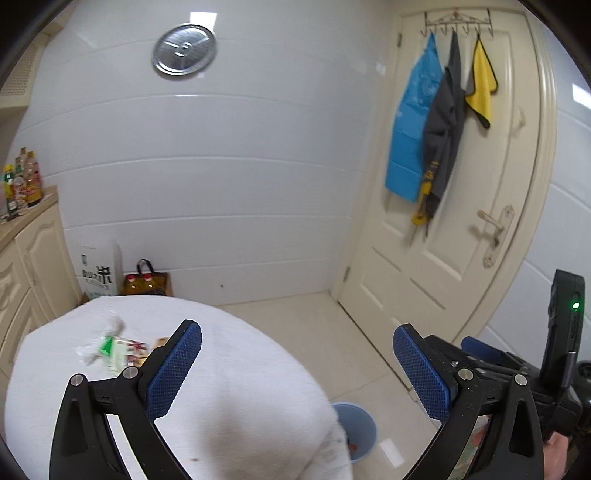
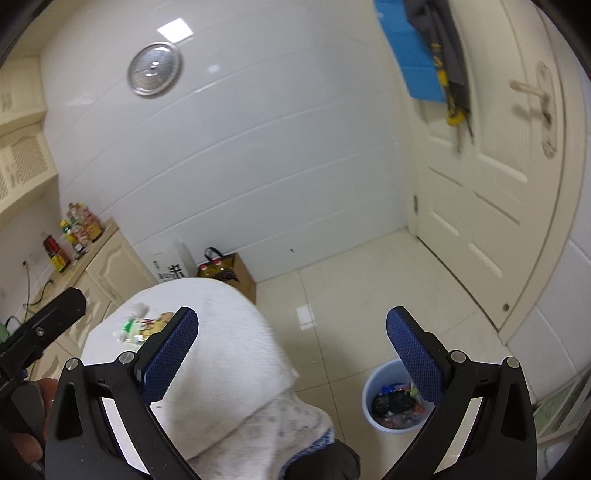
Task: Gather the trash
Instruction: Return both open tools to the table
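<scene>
Trash lies on a white-clothed table near a blue bin; both claws spread, empty.

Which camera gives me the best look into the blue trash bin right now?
The right wrist view. There the blue trash bin stands on the floor with its opening facing the camera, wrappers and dark trash visible inside. In the left wrist view the bin is half hidden behind the white table cover.

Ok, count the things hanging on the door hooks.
3, all on the hook rack at the top of the door: a blue plastic bag on the left, a dark grey garment in the middle, a yellow cloth on the right. More could hide behind them.
</scene>
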Action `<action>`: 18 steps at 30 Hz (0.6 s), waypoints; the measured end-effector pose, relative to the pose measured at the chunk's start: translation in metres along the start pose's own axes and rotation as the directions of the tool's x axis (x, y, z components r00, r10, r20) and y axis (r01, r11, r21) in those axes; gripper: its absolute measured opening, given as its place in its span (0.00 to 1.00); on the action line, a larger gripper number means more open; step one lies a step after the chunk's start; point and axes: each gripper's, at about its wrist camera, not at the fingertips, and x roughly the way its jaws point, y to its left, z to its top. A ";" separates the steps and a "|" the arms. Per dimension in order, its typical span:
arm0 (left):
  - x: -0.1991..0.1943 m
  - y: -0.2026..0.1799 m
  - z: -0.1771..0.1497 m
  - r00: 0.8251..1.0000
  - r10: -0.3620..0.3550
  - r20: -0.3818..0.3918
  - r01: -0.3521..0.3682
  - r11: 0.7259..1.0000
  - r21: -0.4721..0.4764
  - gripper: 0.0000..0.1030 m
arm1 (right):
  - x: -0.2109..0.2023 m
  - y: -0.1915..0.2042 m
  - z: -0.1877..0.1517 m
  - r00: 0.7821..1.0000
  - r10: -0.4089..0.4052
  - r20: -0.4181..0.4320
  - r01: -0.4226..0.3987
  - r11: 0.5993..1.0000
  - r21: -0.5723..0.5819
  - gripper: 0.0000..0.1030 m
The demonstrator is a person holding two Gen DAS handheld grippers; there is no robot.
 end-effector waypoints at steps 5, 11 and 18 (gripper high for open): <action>-0.039 0.022 -0.014 0.998 0.047 0.028 -0.046 0.998 -0.044 0.99 | -0.003 0.036 -0.002 0.999 0.043 0.009 -0.042 0.998 -0.052 1.00; -0.070 0.042 -0.028 0.991 0.124 0.052 -0.120 0.990 -0.079 0.99 | -0.005 0.081 -0.008 0.995 0.101 0.008 -0.099 0.988 -0.119 1.00; -0.105 0.076 -0.056 0.973 0.226 0.044 -0.219 0.967 -0.131 0.99 | 0.007 0.131 -0.020 0.990 0.144 -0.016 -0.143 0.964 -0.223 1.00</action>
